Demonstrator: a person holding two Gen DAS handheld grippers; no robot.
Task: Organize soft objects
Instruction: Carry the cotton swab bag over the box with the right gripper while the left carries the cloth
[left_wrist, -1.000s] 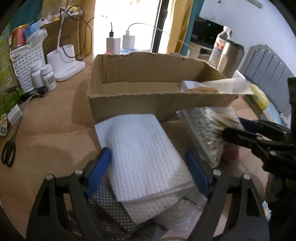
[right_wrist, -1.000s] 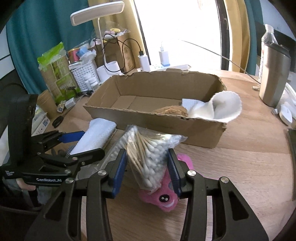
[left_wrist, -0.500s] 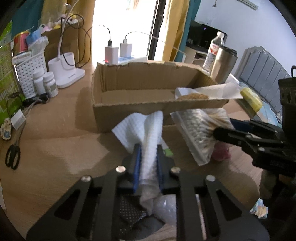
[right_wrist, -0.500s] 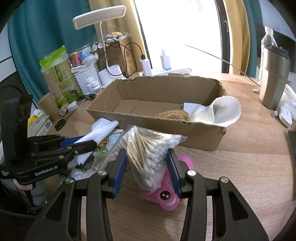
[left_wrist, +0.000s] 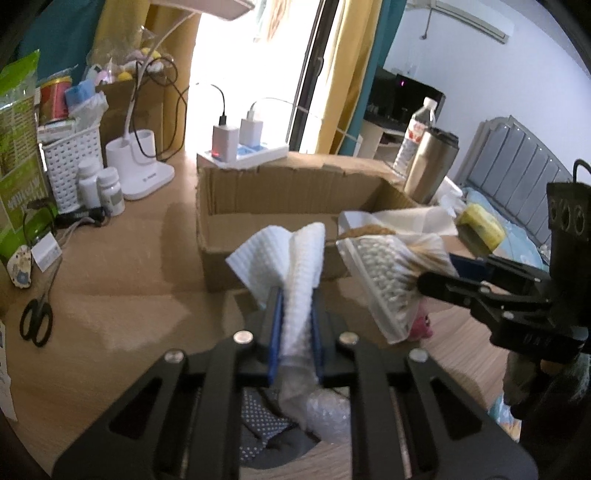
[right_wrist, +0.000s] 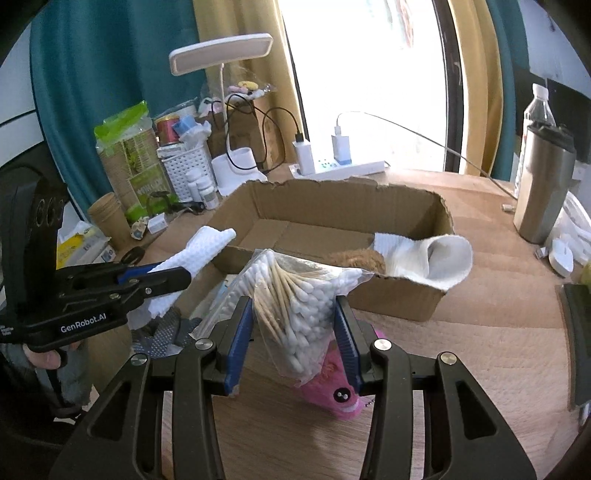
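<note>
Holding soft things up in front of our cardboard box (right_wrist: 332, 218).

Our left gripper (left_wrist: 295, 321) pinches a white waffle cloth (left_wrist: 295, 258) tight, bunched between its blue pads. Our right gripper (right_wrist: 293, 328) squeezes a clear bag of cotton swabs (right_wrist: 295, 295) above a pink plush toy (right_wrist: 332, 387) on the wooden table (right_wrist: 480, 332). Inside the box lie a brown fluffy thing (right_wrist: 358, 258) and another white cloth (right_wrist: 424, 258).

Blown-out window (right_wrist: 369, 74) backlight, fisheye-warped edges.
</note>
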